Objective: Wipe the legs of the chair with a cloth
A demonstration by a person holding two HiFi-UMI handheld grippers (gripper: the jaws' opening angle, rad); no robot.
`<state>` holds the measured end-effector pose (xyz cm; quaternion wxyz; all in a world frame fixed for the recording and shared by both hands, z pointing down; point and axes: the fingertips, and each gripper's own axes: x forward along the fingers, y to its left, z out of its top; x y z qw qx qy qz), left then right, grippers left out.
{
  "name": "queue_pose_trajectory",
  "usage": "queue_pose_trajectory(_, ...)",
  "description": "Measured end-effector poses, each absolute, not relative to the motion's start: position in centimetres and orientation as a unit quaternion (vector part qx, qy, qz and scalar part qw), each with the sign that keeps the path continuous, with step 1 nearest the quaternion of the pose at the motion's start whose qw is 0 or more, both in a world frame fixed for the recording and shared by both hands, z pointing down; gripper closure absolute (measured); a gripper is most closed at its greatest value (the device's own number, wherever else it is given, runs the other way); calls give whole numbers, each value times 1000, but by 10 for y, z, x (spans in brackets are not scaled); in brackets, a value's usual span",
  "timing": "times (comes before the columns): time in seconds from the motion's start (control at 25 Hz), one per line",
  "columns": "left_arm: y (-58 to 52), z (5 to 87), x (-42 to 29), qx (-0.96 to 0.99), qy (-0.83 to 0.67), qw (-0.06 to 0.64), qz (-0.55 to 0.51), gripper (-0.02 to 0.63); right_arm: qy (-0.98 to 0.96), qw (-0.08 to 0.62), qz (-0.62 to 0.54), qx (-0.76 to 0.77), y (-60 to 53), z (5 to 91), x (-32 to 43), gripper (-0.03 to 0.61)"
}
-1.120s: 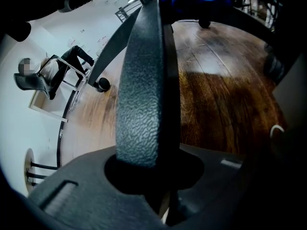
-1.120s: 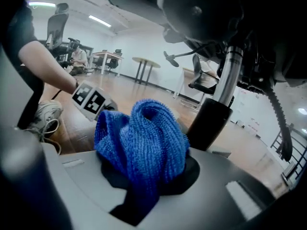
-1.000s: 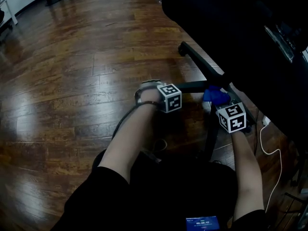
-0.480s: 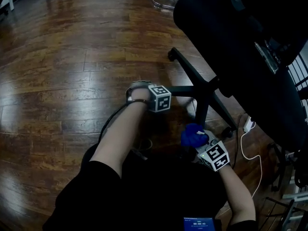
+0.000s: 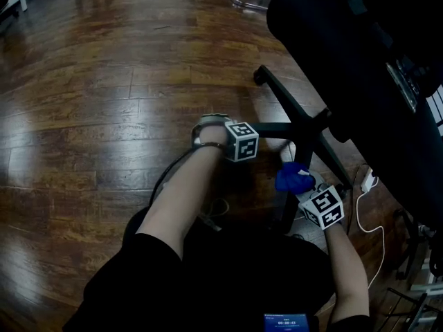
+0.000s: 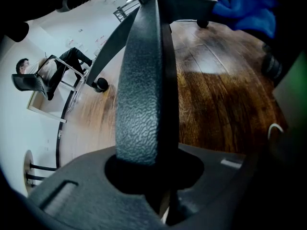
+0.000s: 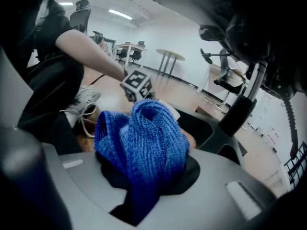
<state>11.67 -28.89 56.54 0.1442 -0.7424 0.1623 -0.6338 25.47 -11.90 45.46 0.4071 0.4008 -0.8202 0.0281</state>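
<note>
Right gripper (image 7: pixel 144 186) clenching bunched blue cloth (image 7: pixel 141 138), left gripper (image 6: pixel 151 176) grasping textured black chair leg (image 6: pixel 144 80)

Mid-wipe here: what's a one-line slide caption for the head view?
Left gripper clamps one black chair leg while the right gripper holds a blue cloth by the neighbouring leg, above a wooden floor.

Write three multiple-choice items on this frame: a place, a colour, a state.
1. Where is the cloth? A. in a bucket B. in the right gripper's jaws C. on a shelf
2. What colour is it? A. red B. blue C. white
3. The left gripper is: A. open in the air B. shut on the cloth C. shut on a chair leg
B: it is bunched between those jaws. B: it is blue in every view. C: the black leg sits between its jaws.
</note>
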Motion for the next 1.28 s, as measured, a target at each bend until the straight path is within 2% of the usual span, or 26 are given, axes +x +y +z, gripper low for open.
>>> queue_pose_trajectory(0.32, -289, 564, 119, -748, 162, 147, -626, 548, -766, 382, 6, 517, -215, 423, 290, 500)
queue_pose_trajectory(0.56, -289, 565, 119, -750, 161, 149, -624, 548, -781, 396, 0, 483, -177, 434, 274, 500)
queue_pose_trajectory(0.96, -290, 567, 115, -743, 163, 144, -632, 548, -831, 455, 40, 318, -44, 478, 225, 493)
queue_pose_trajectory(1.12, -289, 566, 118, -744, 164, 145, -631, 548, -829, 466, 32, 308, -54, 476, 230, 495)
queue_pose_trajectory(1.28, -290, 564, 116, -745, 169, 146, -629, 548, -818, 437, 14, 373, -113, 460, 248, 497)
